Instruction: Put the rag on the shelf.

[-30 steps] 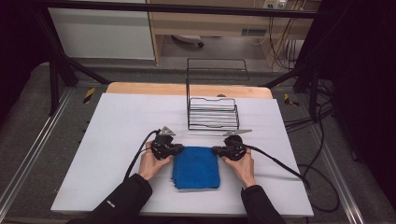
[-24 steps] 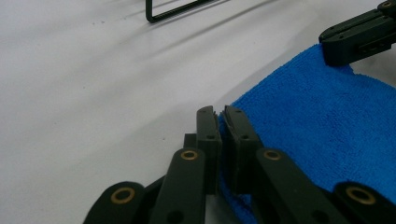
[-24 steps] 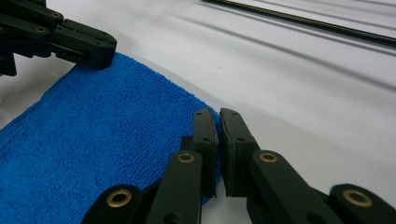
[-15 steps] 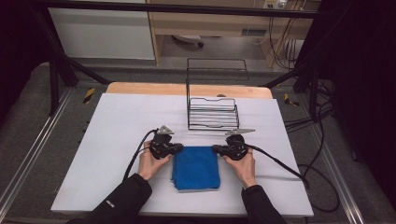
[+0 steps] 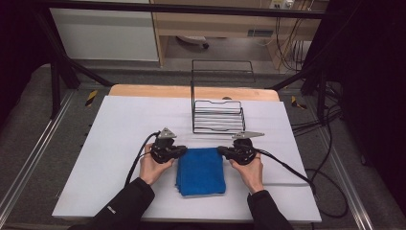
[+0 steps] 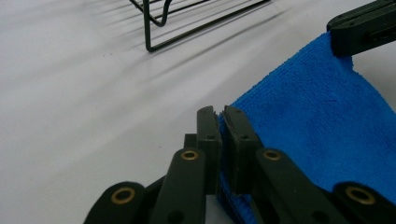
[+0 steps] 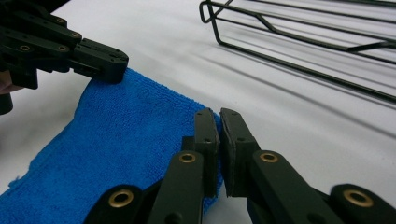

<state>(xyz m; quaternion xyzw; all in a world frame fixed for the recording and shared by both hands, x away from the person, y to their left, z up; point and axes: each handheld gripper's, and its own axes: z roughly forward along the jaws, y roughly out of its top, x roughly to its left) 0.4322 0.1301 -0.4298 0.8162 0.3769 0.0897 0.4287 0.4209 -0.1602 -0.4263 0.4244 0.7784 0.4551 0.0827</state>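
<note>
A folded blue cloth [image 5: 201,171] lies flat on the white table [image 5: 119,124], between my two hands. My left gripper [image 5: 182,152] is shut on the cloth's far left corner; in the left gripper view its jaws pinch the blue cloth [image 6: 327,121] edge at the left gripper [image 6: 220,113] tips. My right gripper [image 5: 221,151] is shut on the far right corner, and the right gripper view shows the blue cloth [image 7: 130,140] caught between the right gripper [image 7: 215,115] tips. Each gripper view also shows the other gripper across the cloth.
A black wire basket [image 5: 218,103] stands just beyond the cloth, toward the table's far edge. Cables [image 5: 287,167] trail from both grippers across the table. A wooden strip [image 5: 143,91] runs along the far edge.
</note>
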